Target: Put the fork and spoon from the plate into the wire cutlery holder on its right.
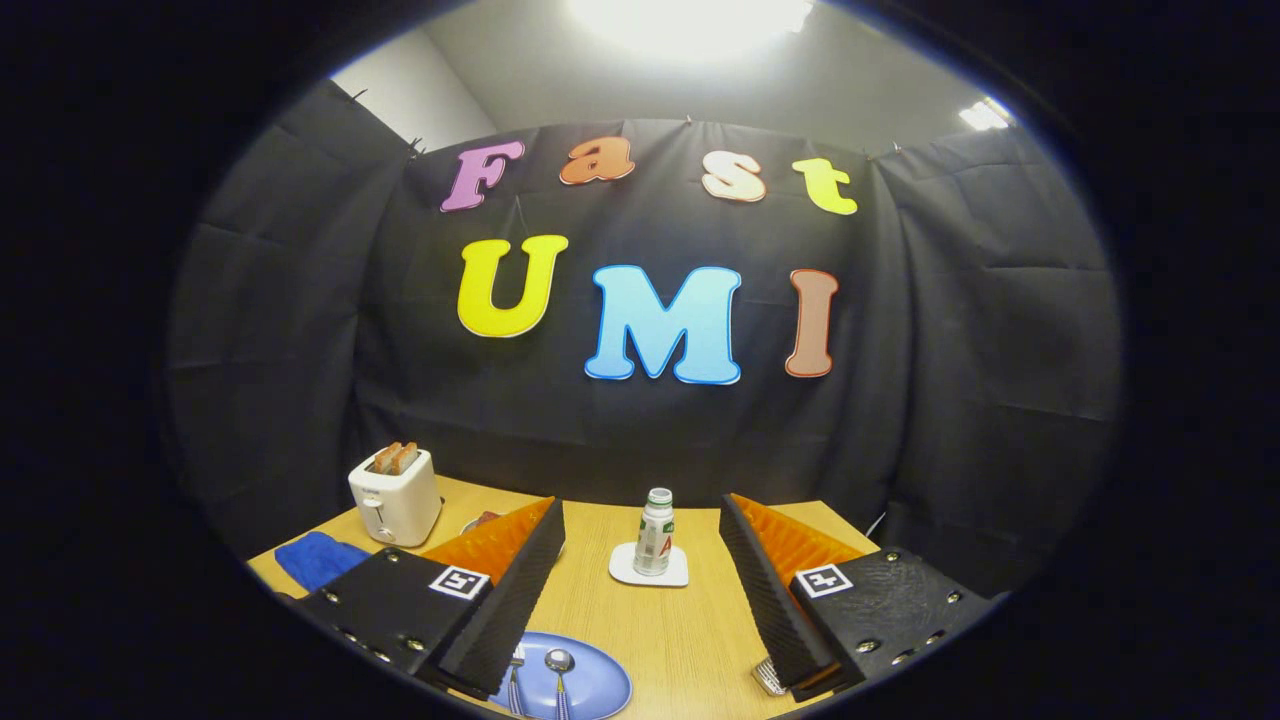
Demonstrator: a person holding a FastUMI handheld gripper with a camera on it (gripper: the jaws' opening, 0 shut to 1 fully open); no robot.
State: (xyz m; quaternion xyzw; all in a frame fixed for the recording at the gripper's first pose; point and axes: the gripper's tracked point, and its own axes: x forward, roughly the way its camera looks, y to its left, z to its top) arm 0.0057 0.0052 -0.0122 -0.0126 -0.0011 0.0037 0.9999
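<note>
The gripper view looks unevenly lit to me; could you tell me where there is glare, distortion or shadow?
Gripper view: the ceiling light is blown out to white glare; fisheye bending curves the table edge and the booth wall; the blue plate with spoon and fork is dim but legible between the open tongs; the bottle beyond is sharp.

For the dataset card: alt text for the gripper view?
Open gripper hovers over a wooden table, fingers spread either side of a bottle on a coaster. Near the fingers: blue plate with fork and spoon, wire holder. Beyond: toaster, blue cloth.
</note>
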